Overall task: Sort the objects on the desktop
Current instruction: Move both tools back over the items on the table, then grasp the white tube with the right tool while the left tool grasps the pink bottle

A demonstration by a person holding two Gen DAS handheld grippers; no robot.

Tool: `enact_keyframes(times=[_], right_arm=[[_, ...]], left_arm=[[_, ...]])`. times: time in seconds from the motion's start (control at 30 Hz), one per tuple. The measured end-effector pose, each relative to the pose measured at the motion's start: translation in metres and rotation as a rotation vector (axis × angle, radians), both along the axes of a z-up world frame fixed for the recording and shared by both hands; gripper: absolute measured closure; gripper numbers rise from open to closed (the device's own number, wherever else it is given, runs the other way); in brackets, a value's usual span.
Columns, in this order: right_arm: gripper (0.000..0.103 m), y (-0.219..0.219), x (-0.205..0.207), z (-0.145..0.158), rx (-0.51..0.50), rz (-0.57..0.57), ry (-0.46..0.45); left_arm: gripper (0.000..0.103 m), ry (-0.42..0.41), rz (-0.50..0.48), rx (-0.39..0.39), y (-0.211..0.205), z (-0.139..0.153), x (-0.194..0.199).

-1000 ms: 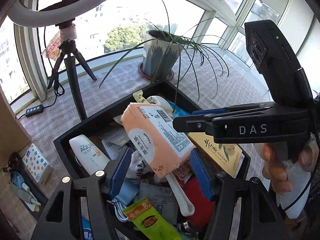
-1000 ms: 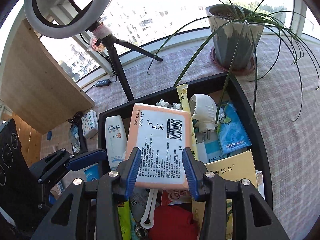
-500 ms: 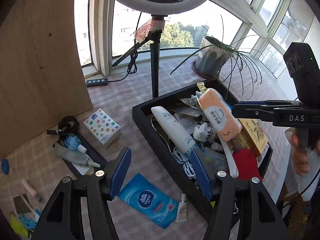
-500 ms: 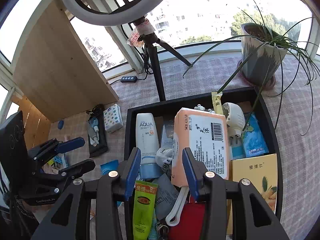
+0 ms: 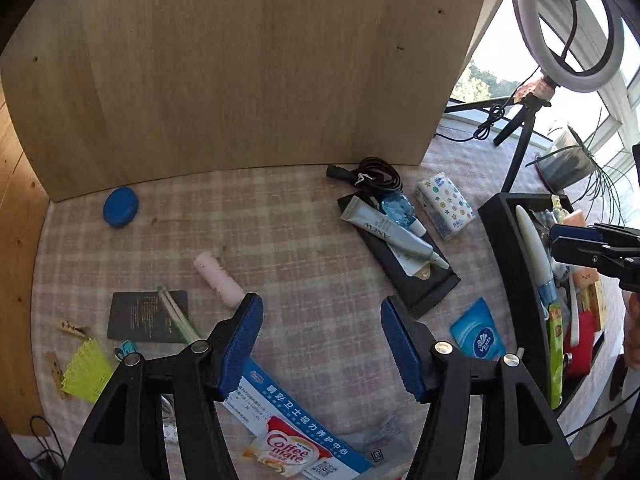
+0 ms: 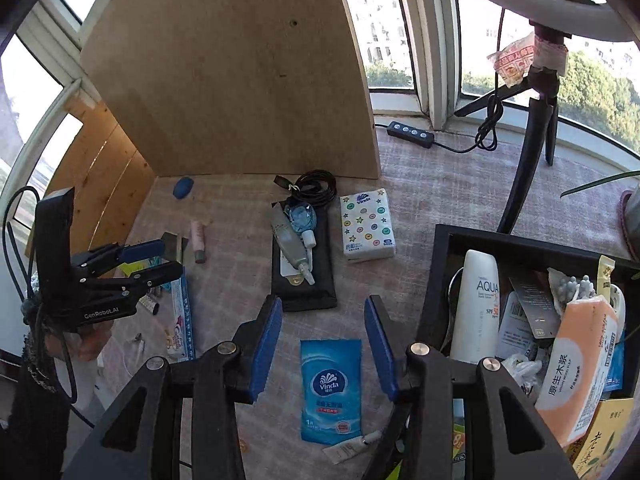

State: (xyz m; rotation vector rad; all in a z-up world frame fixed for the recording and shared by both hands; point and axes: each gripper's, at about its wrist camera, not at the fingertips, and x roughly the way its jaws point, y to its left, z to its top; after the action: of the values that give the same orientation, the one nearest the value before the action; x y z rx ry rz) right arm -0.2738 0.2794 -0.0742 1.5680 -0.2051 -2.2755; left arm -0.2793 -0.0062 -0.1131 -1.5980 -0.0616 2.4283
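Note:
My left gripper (image 5: 322,330) is open and empty above the checked cloth, near a pink tube (image 5: 218,280) and a long blue-and-white box (image 5: 296,432). My right gripper (image 6: 320,340) is open and empty, just above a blue Vinda wipes packet (image 6: 331,390). The black bin (image 6: 440,280) at the right holds an orange tissue pack (image 6: 576,376), a white AQUA tube (image 6: 478,304) and several other items. The left gripper also shows in the right wrist view (image 6: 160,258), the right gripper in the left wrist view (image 5: 556,242).
A black tray (image 6: 304,292) holds a grey tube and a small blue bottle. A star-patterned tissue pack (image 6: 366,224), a coiled black cable (image 6: 314,188), a blue oval case (image 5: 120,206) and a black card (image 5: 146,316) lie on the cloth. A wooden board stands behind; ring light tripod (image 6: 528,148) at right.
The orange tissue pack has left my right gripper and lies in the bin. Both grippers have swung left, away from the bin, over the cloth. The right jaws have opened wider.

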Motion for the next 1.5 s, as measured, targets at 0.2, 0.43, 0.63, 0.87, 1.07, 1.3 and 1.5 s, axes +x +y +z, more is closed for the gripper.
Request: enact_keyframes(times=[0.2, 0.43, 0.63, 0.87, 1.07, 1.3, 1.5], right_arm=[[0.065, -0.068, -0.038, -0.033, 0.039, 0.127, -0.058], [0.065, -0.1, -0.078, -0.076, 0.045, 0.145, -0.15], [0.065, -0.107, -0.092, -0.099, 0.118, 0.149, -0.176], [0.064, -0.109, -0.093, -0.108, 0.142, 0.153, -0.185], [0.064, -0.117, -0.088, -0.108, 0.19, 0.171, -0.167], [0.079, -0.122, -0.081, -0.109, 0.226, 0.172, -0.154], [0.08, -0.118, -0.076, -0.109, 0.188, 0.148, -0.157]], left_arm=[[0.038, -0.049, 0.071, 0.017, -0.041, -0.022, -0.018], [0.038, -0.097, 0.124, 0.048, -0.057, -0.047, -0.034], [0.037, -0.139, 0.162, 0.066, -0.063, -0.067, -0.044], [0.043, -0.164, 0.161, 0.049, -0.059, -0.079, -0.053], [0.062, -0.191, 0.23, 0.04, -0.051, -0.088, -0.053], [0.081, -0.173, 0.232, 0.002, -0.046, -0.085, -0.049], [0.081, -0.167, 0.241, 0.004, -0.045, -0.084, -0.043]])
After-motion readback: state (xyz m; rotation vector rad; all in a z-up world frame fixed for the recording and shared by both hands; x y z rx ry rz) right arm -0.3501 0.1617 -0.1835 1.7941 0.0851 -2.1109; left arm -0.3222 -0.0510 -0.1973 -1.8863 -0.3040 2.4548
